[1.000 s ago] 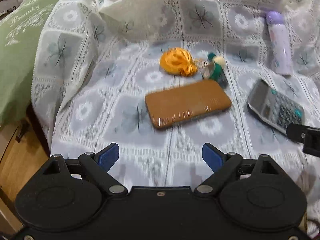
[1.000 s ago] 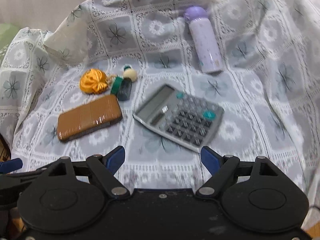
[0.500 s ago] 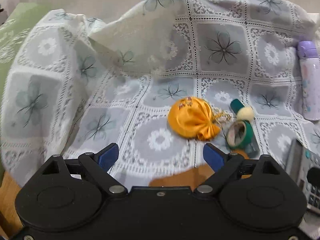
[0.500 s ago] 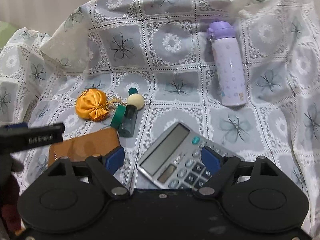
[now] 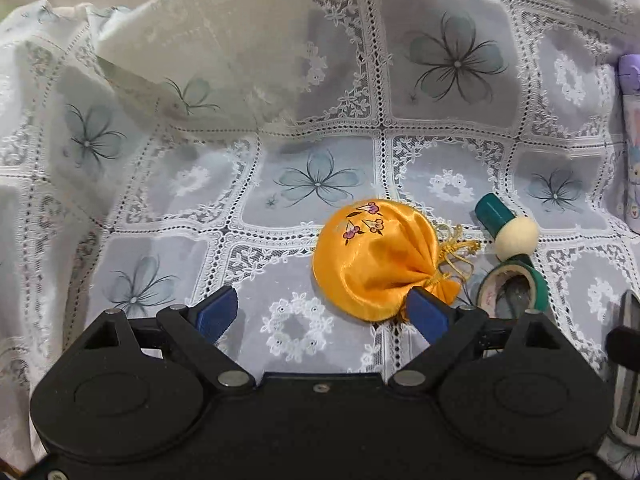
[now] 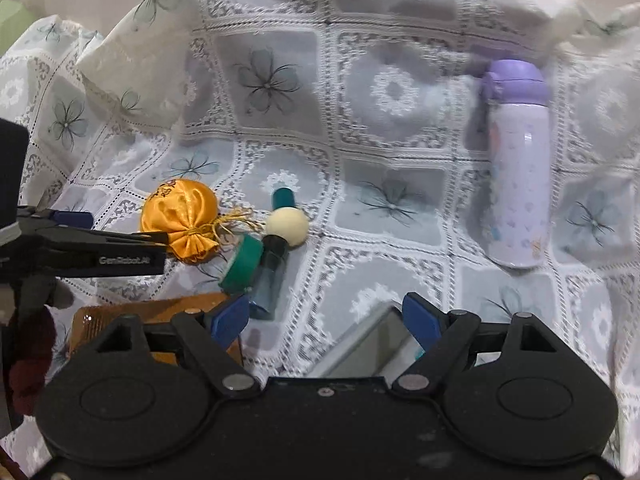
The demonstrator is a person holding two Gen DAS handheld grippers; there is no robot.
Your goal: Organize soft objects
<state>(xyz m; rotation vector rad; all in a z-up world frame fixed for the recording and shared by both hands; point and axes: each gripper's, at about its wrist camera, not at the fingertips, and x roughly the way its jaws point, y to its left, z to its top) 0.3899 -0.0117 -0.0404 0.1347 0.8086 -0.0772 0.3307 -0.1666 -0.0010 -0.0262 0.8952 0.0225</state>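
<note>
Nothing was yet gathered: the pouch [image 5: 374, 266] lay ungrasped, and fingers of the left gripper [image 5: 320, 314] and right gripper [image 6: 326, 318] were apart, empty.

Left gripper [image 5: 322, 314] and right gripper [image 6: 326, 316] both angle downward, jaws spread apart, seemingly gripping nothing

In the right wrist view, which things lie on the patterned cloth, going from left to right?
Orange satin drawstring pouch → green tape roll → cream ball with a teal handle → lilac bottle with a purple cap.
</note>
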